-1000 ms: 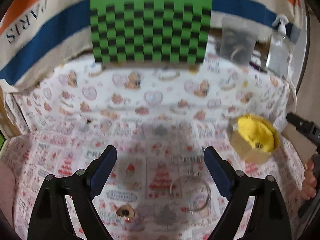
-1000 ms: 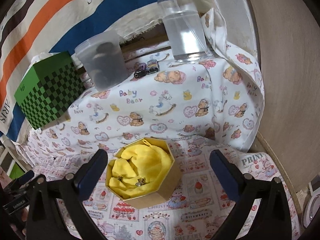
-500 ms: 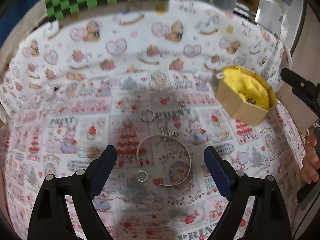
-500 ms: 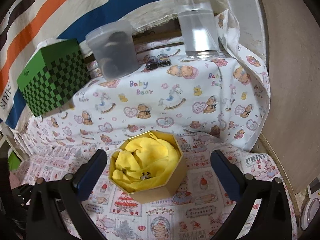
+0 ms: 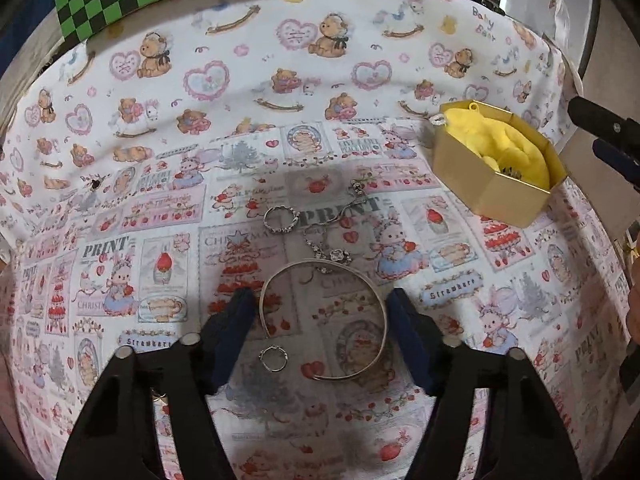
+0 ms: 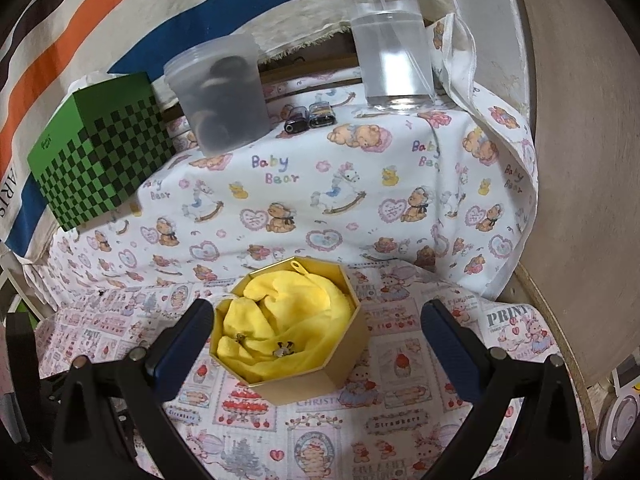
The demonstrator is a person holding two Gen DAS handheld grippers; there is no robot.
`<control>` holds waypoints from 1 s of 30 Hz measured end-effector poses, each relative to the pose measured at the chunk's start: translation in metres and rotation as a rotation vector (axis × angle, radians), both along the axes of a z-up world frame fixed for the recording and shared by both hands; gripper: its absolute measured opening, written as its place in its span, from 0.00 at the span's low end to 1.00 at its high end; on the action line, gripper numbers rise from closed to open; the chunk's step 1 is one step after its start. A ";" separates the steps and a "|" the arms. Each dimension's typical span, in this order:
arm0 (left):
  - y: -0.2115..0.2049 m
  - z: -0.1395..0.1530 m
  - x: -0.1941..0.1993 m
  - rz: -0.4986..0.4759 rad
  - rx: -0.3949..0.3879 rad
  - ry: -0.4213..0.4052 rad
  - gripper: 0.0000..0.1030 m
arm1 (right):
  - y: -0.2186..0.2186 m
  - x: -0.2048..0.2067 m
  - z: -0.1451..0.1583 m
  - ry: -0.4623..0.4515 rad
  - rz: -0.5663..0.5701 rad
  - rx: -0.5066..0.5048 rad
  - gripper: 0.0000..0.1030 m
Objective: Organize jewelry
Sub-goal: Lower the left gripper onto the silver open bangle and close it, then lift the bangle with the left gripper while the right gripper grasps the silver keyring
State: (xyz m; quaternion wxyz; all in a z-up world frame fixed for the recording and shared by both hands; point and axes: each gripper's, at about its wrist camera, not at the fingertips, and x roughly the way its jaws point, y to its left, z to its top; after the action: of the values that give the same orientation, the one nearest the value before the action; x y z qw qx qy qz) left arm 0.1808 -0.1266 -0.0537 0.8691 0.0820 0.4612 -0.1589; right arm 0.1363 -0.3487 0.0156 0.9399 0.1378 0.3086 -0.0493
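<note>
A silver open bangle (image 5: pixel 382 312) lies on the printed cloth between the fingers of my open left gripper (image 5: pixel 322 308). A small ring (image 5: pixel 273 359) lies beside it, another ring (image 5: pixel 281 219) farther off, and a chain with charms (image 5: pixel 334 240) between them. A gold hexagonal box (image 5: pixel 480 184) lined with yellow cloth stands at the right. In the right wrist view the same box (image 6: pixel 316 376) sits between the fingers of my open right gripper (image 6: pixel 318 328), and two small jewelry pieces (image 6: pixel 284 348) rest on the yellow cloth (image 6: pixel 292 300).
A green checkered box (image 6: pixel 96 152), a frosted plastic cup (image 6: pixel 224 92), a clear pump bottle (image 6: pixel 390 48) and two small dark items (image 6: pixel 310 118) stand on the raised ledge behind. A wooden panel (image 6: pixel 580 160) borders the right.
My left gripper has tilted down and moved in over the cloth, so the bangle and rings now lie between its fingers. The right gripper has drawn slightly closer to the gold box.
</note>
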 end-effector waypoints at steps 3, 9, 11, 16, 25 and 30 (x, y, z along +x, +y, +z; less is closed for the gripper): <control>0.001 0.001 0.002 0.007 -0.027 0.013 0.61 | 0.000 0.000 0.000 0.002 -0.001 -0.006 1.00; 0.019 0.014 0.003 0.039 -0.085 0.009 0.61 | 0.000 0.000 0.000 0.004 -0.004 -0.009 1.00; 0.027 0.024 0.001 0.062 -0.094 -0.026 0.61 | 0.000 0.000 0.000 0.002 -0.005 -0.009 1.00; 0.055 0.054 -0.002 0.145 -0.129 -0.129 0.61 | 0.001 -0.003 0.002 -0.011 -0.001 0.000 1.00; 0.112 0.076 0.006 0.295 -0.208 -0.196 0.61 | 0.046 -0.001 0.022 -0.060 0.089 -0.063 1.00; 0.143 0.075 0.013 0.366 -0.271 -0.194 0.61 | 0.096 0.020 0.026 -0.010 0.218 -0.089 1.00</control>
State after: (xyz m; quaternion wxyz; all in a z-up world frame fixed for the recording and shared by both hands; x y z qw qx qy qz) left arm 0.1938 0.0160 0.0211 0.9266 -0.1054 0.3573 -0.0506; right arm 0.1564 -0.2525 0.0415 0.9464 0.0620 0.3144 0.0404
